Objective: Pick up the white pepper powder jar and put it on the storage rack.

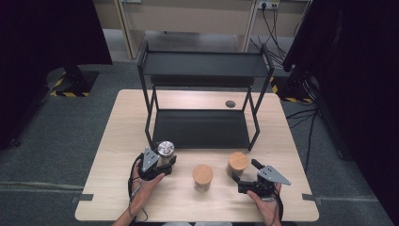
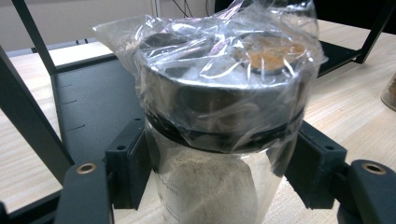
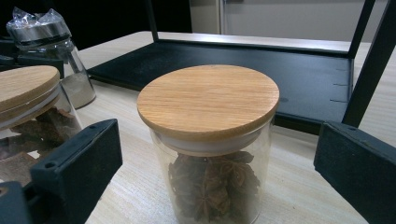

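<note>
A glass jar (image 1: 165, 149) with a metal lid under crinkled plastic wrap stands by the rack's front left leg. My left gripper (image 1: 164, 163) is shut on it. In the left gripper view both pads (image 2: 133, 168) press the jar (image 2: 219, 93) just below its lid, and pale powder shows inside. My right gripper (image 1: 244, 173) is open near the table's front right. A wood-lidded jar of star anise (image 3: 210, 140) stands between its jaws, touching neither. That jar (image 1: 238, 163) is the right one of two. The other wood-lidded jar (image 1: 203, 175) stands between the two grippers.
A black two-tier metal rack (image 1: 202, 127) stands at the middle back of the wooden table, both shelves bare. A small dark round disc (image 1: 230, 103) lies behind its right side. Bare tabletop lies left and right of the rack. Dark curtains and floor cables surround the table.
</note>
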The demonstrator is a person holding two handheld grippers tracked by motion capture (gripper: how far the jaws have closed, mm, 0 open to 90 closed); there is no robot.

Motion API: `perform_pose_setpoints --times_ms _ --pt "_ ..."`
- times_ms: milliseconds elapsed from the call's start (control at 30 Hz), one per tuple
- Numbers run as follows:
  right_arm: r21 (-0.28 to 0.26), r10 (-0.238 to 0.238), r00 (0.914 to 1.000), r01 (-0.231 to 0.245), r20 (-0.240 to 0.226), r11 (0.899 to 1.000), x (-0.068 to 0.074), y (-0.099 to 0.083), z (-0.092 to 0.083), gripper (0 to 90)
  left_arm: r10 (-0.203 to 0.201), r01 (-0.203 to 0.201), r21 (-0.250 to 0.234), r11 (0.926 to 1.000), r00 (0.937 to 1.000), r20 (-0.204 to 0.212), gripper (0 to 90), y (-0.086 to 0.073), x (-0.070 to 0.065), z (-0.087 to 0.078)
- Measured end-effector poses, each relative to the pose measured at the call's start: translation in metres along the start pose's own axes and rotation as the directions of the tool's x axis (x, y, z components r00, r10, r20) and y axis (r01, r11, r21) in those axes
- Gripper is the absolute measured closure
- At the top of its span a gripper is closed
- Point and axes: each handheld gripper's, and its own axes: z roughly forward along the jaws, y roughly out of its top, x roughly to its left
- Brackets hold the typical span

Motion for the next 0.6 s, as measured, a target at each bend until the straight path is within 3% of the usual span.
perform_pose_setpoints --times_ms 600 --pt "0.000 -0.001 1.0000 0.001 0.001 1.000 0.0001 0.0000 0.0000 1.4 -0.011 0.011 -0.005 0.9999 0.9999 0.001 31.4 0.0043 0.0021 -0.0029"
